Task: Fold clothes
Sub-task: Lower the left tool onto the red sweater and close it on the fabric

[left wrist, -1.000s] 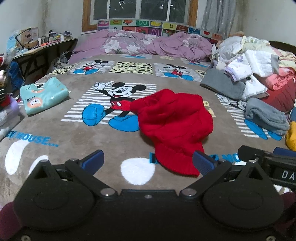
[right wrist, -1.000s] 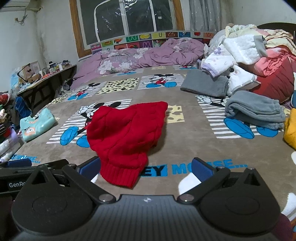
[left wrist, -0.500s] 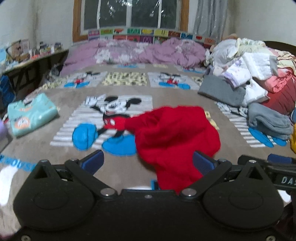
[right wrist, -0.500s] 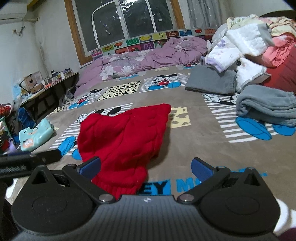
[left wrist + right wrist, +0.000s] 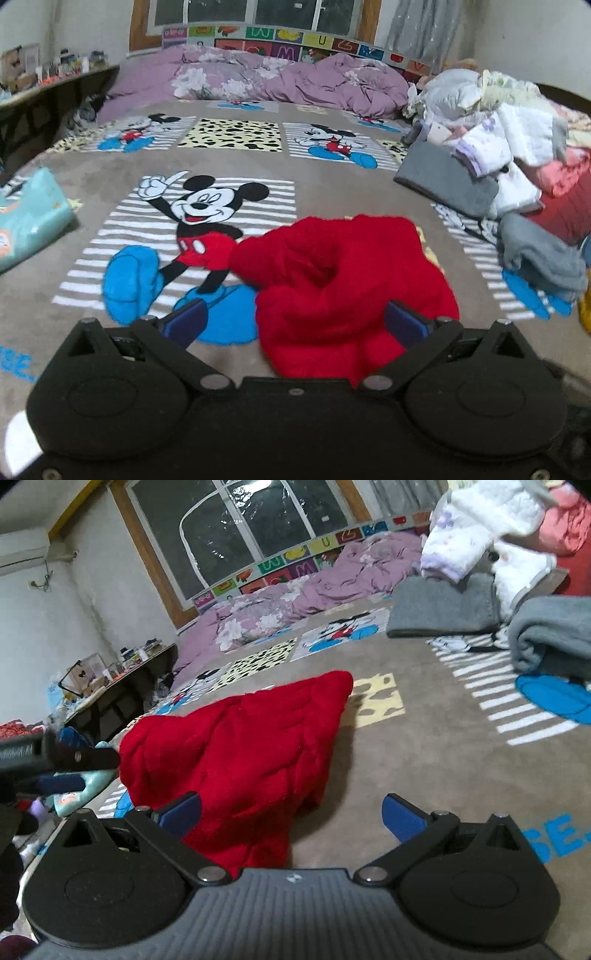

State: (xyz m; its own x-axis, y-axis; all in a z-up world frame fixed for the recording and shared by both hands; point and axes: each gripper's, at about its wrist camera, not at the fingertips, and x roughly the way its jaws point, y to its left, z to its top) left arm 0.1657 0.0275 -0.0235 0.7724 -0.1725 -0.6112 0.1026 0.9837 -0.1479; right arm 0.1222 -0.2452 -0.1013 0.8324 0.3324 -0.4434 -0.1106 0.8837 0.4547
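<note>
A crumpled red knit sweater (image 5: 343, 280) lies on the brown Mickey Mouse blanket (image 5: 92, 177); it also shows in the right wrist view (image 5: 243, 753). My left gripper (image 5: 295, 321) is open, its blue fingertips low over the sweater's near edge, holding nothing. My right gripper (image 5: 291, 814) is open and empty, close above the sweater's near right part. The left gripper's body (image 5: 55, 757) shows at the left of the right wrist view.
A folded teal garment (image 5: 29, 218) lies at the left. A pile of unfolded clothes (image 5: 509, 147) and grey folded items (image 5: 539, 258) sit at the right. A purple duvet (image 5: 277, 81) lies at the back. A cluttered desk (image 5: 122, 679) stands left of the bed.
Both grippers have moved forward and lower towards the red sweater, which now fills more of each view. The jaws stay open. The sweater has not moved.
</note>
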